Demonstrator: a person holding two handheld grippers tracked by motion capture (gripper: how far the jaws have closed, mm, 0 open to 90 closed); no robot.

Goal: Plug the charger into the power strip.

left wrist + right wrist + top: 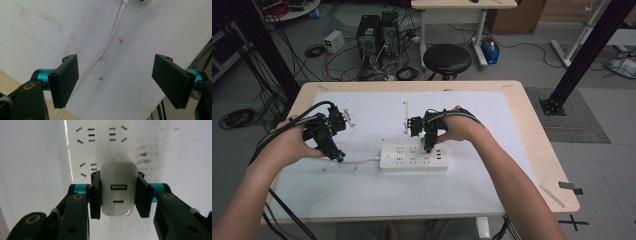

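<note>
- 2 grippers over the white mat [362, 190]. Left gripper [334, 145] [115, 82]: jaws spread wide, holding nothing, hovering above the white cable [110, 42] [362, 161] that passes between them.
- Cable runs right into the power strip [413, 156] [102, 142] at mat centre.
- Right gripper [428, 142] [118, 195]: clamped on a white charger [118, 192], directly over the strip's sockets.
- Charger: rounded white block, 2 ports on its face, 1 rectangular, 1 oval.
- Small red marks [121, 41] beside the cable. Black stool [447, 58] beyond the table [542, 150].
</note>
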